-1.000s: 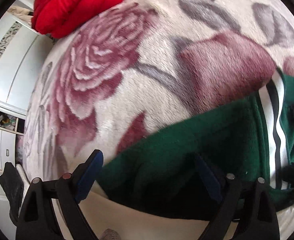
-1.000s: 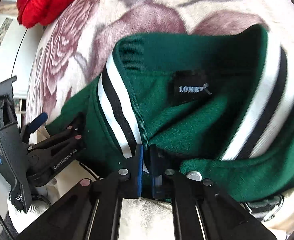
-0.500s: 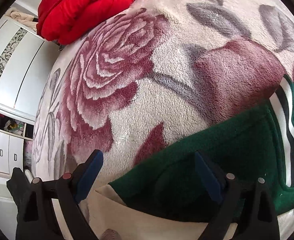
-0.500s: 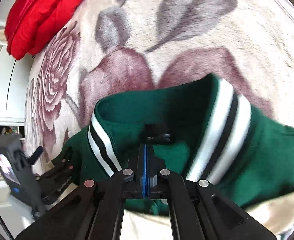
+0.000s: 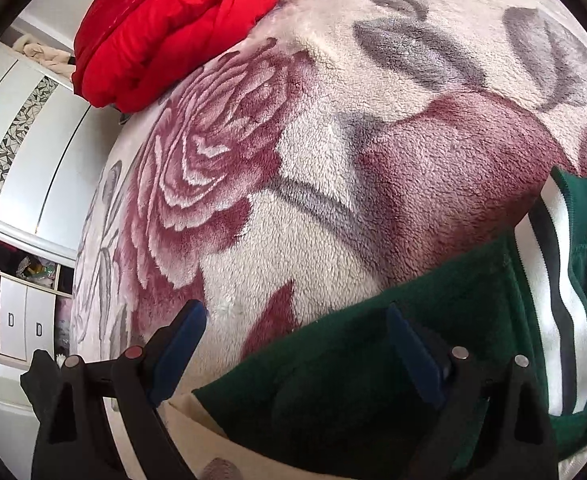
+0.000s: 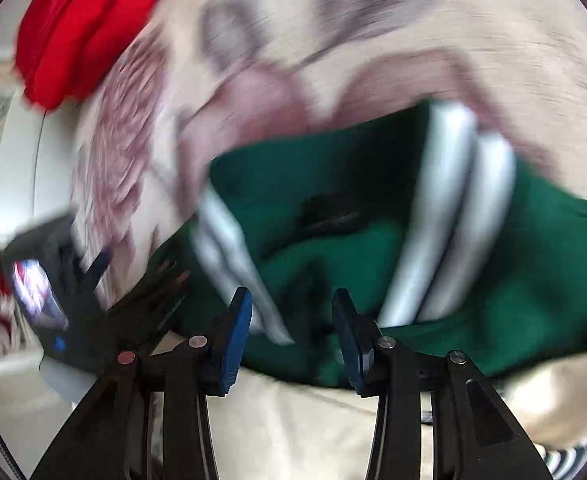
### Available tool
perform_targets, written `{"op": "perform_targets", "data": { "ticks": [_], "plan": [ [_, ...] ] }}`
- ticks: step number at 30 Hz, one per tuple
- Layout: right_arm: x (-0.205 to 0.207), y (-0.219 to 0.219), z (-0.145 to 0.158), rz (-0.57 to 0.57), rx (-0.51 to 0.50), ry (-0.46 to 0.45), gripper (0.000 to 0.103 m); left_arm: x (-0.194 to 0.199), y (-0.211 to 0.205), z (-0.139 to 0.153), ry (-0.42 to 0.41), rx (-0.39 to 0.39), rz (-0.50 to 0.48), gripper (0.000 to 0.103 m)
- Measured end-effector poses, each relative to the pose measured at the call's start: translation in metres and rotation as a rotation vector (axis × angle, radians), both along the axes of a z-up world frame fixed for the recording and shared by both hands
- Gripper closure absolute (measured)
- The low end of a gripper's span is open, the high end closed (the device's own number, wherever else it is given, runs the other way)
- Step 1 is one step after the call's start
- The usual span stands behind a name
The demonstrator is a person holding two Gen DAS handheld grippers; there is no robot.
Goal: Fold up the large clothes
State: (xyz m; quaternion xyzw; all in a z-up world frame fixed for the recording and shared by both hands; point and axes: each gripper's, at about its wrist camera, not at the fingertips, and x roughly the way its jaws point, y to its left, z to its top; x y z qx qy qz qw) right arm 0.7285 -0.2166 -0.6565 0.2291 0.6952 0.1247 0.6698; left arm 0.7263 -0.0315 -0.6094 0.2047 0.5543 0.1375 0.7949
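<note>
Item: green jacket (image 5: 433, 364) with white-and-black striped collar (image 5: 553, 300), lying collar-up on a rose-patterned fleece blanket (image 5: 293, 160) spread over a bed; cream lining or sleeve fabric (image 6: 313, 420) shows at its near edge.

Left gripper (image 5: 297, 352): jaws wide apart, nothing clamped; one pad over bare blanket, the other over the jacket's shoulder edge.

Right gripper (image 6: 291, 332): jaws apart, just been opening; collar edge and green cloth lie between them, pads not pressing.

Risks, as judged: the freed collar may slump or roll back, spoiling the lie of the neckline; the plush blanket may drag on the cloth and bunch it when next pulled; a left-hand grab from this stance may catch blanket pile along with the jacket.

Views compared: the left wrist view is sharp and gives the blanket, a red padded garment (image 5: 165, 28) at the bed's far edge, white wardrobe doors (image 5: 33, 152) and only one collar side; the right wrist view is motion-blurred but gives both collar sides, the dark neck label (image 6: 329, 212) and the left gripper's body beside the jacket.
</note>
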Motion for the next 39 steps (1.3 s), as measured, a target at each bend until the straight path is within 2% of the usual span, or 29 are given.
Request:
{"op": "perform_targets", "data": {
  "ticks": [2, 4, 5, 6, 7, 10, 13, 18, 23, 26, 29, 30, 32, 33, 34, 35, 36, 39],
  "plan": [
    [-0.001, 0.019, -0.015, 0.080, -0.055, 0.036, 0.059, 0.000, 0.002, -0.001, -0.002, -0.001, 0.005, 0.010],
    [-0.004, 0.030, -0.035, 0.104, -0.023, 0.102, 0.059, -0.002, 0.005, 0.000, -0.006, -0.006, 0.014, 0.011],
    [-0.006, 0.031, -0.037, 0.099, -0.024, 0.090, 0.060, -0.002, 0.006, 0.000, -0.006, -0.006, 0.017, 0.011],
    [-0.008, 0.033, -0.034, 0.096, -0.022, 0.051, 0.075, -0.003, 0.007, 0.000, -0.004, -0.009, 0.019, 0.011],
    [-0.010, 0.033, -0.030, 0.098, -0.063, 0.019, 0.095, -0.003, 0.008, 0.001, -0.004, -0.011, 0.023, 0.011],
    [-0.018, 0.021, -0.019, 0.014, -0.077, -0.027, 0.098, -0.004, 0.012, 0.008, -0.022, -0.016, 0.026, 0.011],
    [-0.019, 0.023, -0.014, 0.005, -0.145, -0.071, 0.099, -0.003, 0.015, 0.013, -0.035, -0.022, 0.036, 0.011],
    [-0.014, 0.024, -0.020, -0.070, -0.169, -0.070, 0.099, -0.002, 0.016, 0.023, -0.048, -0.024, 0.035, 0.011],
    [-0.009, 0.033, -0.022, -0.058, -0.213, -0.086, 0.099, 0.000, 0.015, 0.033, -0.070, -0.018, 0.035, 0.011],
    [0.001, 0.046, -0.034, 0.001, -0.230, -0.044, 0.098, 0.001, 0.012, 0.032, -0.060, 0.001, 0.037, 0.011],
    [-0.004, 0.027, -0.016, 0.059, -0.126, 0.041, 0.094, -0.015, 0.010, 0.045, -0.078, 0.000, 0.017, 0.011],
    [-0.011, 0.021, -0.007, 0.073, -0.107, 0.045, 0.094, -0.020, 0.010, 0.050, -0.084, -0.002, 0.010, 0.011],
    [-0.049, -0.010, 0.030, 0.097, -0.100, 0.010, 0.088, -0.038, 0.010, 0.066, -0.097, -0.032, -0.008, 0.011],
    [-0.066, -0.024, 0.041, 0.092, -0.108, -0.003, 0.075, -0.047, 0.010, 0.073, -0.101, -0.043, -0.016, 0.011],
    [-0.093, -0.045, 0.055, 0.079, -0.121, -0.012, 0.053, -0.058, 0.011, 0.081, -0.104, -0.062, -0.020, 0.011],
    [-0.125, -0.071, 0.066, 0.049, -0.137, -0.006, 0.045, -0.073, 0.012, 0.093, -0.107, -0.090, -0.020, 0.011],
    [-0.146, -0.086, 0.069, 0.023, -0.151, 0.002, 0.040, -0.084, 0.012, 0.101, -0.105, -0.104, -0.021, 0.011],
    [-0.230, -0.150, 0.072, -0.097, -0.242, 0.082, 0.040, -0.123, 0.009, 0.120, -0.094, -0.138, -0.028, 0.011]
  ]
}}
